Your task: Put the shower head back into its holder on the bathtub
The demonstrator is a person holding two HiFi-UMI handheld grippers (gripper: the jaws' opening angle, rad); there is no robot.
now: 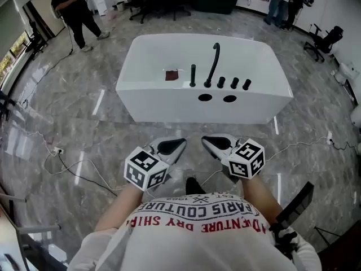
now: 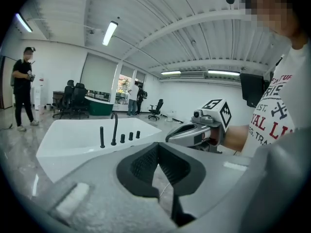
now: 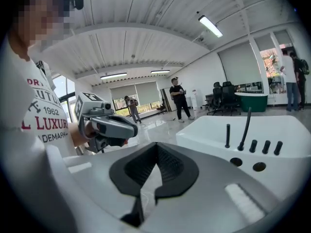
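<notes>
Far left in the head view, a person in black (image 1: 72, 7) stood on the grey marble floor (image 1: 67, 95), w/ cables (image 1: 79, 176) lying nearer the wearer. The left gripper (image 1: 179, 143) was held out in front of the wearer's printed T-shirt (image 1: 197, 213), jaws together, nothing btwn them. Its own view confirmed it: the black pads (image 2: 141, 166) met at the tip, w/ only floor seen through the gap below.

Ahead, well apart from both grippers, was the white bathtub (image 1: 169, 103). Only the head view looked down into it, where a small red-brown thing (image 1: 171, 75) lay inside. Along the near ledge, left to right in that view, came the shower head (image 1: 193, 75), a slim black stick standing upright, then just beside it the curved spout (image 1: 213, 64), then three knobs (image 1: 234, 83). In front of them were two holes (image 1: 217, 98), also seen in the right gripper view but not in the left gripper view. Whether the stick sat fully in a holder couldn't be told.

The right gripper (image 1: 207, 140) was level w/ the left, tips near but apart, jaws likewise closed & empty. Each gripper view caught the other gripper side-on, plus ceiling lights (image 2: 110, 33), which the head view lacked. Far right were an office chair (image 1: 326, 38) & two people (image 1: 285, 1).
</notes>
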